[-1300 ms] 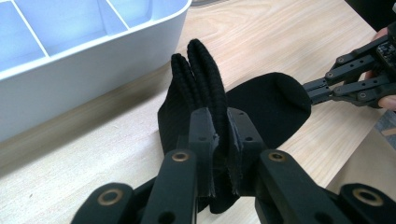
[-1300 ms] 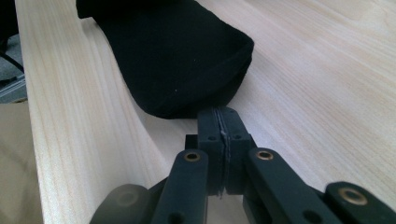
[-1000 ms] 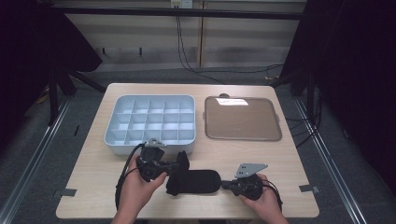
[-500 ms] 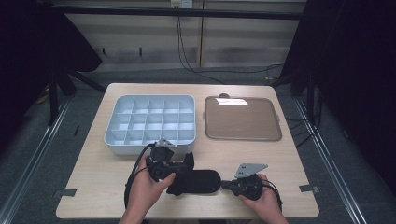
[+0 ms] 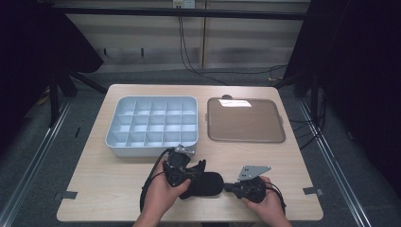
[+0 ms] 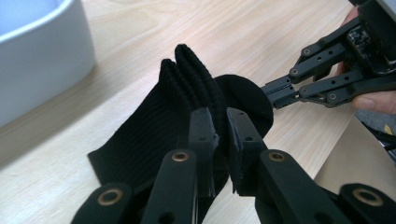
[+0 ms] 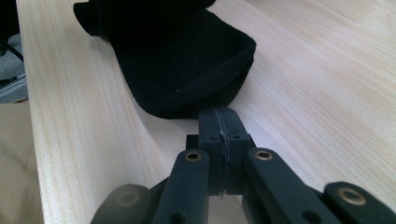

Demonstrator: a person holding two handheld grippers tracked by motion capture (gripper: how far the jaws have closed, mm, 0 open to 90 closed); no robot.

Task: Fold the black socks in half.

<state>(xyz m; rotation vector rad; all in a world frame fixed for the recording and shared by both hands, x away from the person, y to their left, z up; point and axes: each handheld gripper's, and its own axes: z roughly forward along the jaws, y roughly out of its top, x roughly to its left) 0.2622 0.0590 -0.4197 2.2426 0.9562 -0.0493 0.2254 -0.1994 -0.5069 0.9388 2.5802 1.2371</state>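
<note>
Both my grippers pinch one black ribbed knitted sock (image 5: 201,183) lying near the wooden table's (image 5: 104,189) front edge: left gripper (image 6: 220,140) apparently nips its cuff fold, right gripper (image 7: 219,135) clamps its toe.

In the left gripper view, the left gripper (image 6: 219,140) covers the near part of the black ribbed knit sock (image 6: 154,126), so how much cloth lies between its pads cannot be told. The white plastic compartment tray (image 6: 42,56) is cut off at 10 o'clock. In the right gripper view, the sock's far end (image 7: 140,14) runs off at 12 o'clock, and the right gripper (image 7: 219,126) hides the edge it pinches.
</note>
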